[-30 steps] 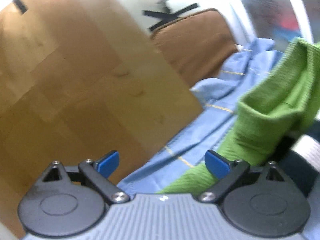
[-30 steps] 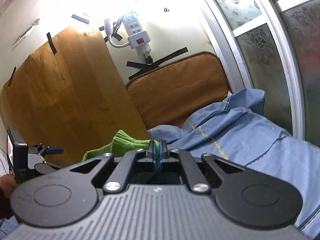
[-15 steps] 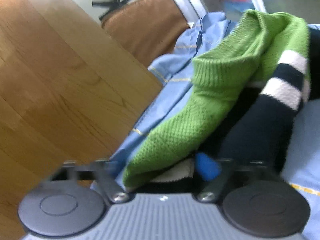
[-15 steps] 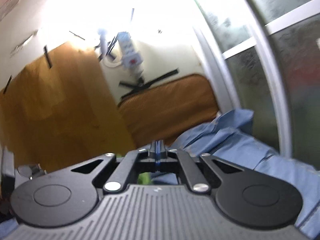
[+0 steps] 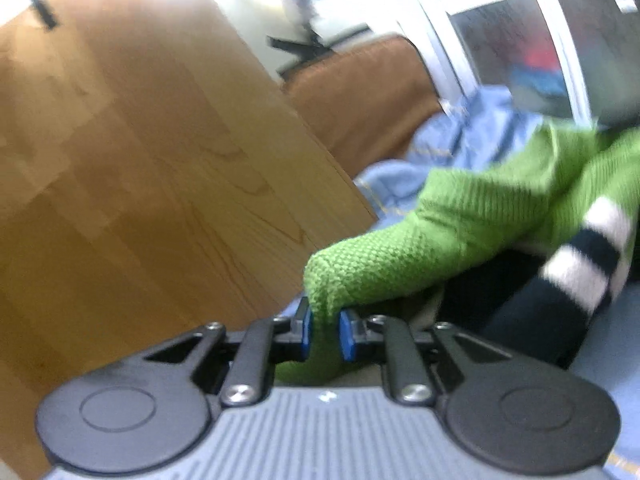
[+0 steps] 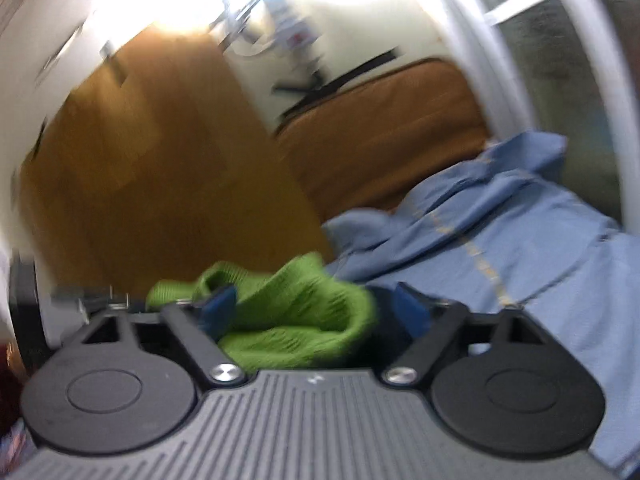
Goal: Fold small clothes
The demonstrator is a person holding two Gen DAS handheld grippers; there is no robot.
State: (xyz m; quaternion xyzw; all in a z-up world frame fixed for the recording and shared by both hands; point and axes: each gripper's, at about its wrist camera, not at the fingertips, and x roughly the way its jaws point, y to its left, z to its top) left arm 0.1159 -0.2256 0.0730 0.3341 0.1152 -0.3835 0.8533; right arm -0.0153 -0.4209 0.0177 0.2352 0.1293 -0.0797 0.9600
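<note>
The left tongs [image 5: 324,330] pinch the toe of a green sock [image 5: 420,252], which stretches toward 2 o'clock over a dark striped sock [image 5: 576,276] on the blue sheet [image 5: 448,148]. The right tongs [image 6: 316,308] stand wide open around the sock's bunched cuff. The pinch looks thin: a pull could slip the knit free, or drag the striped sock along.

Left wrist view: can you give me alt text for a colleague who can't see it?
The left hand-held gripper is shut on the toe of a green sock. A navy sock with white stripes lies beside it on blue cloth, with a wooden board to the left.
</note>
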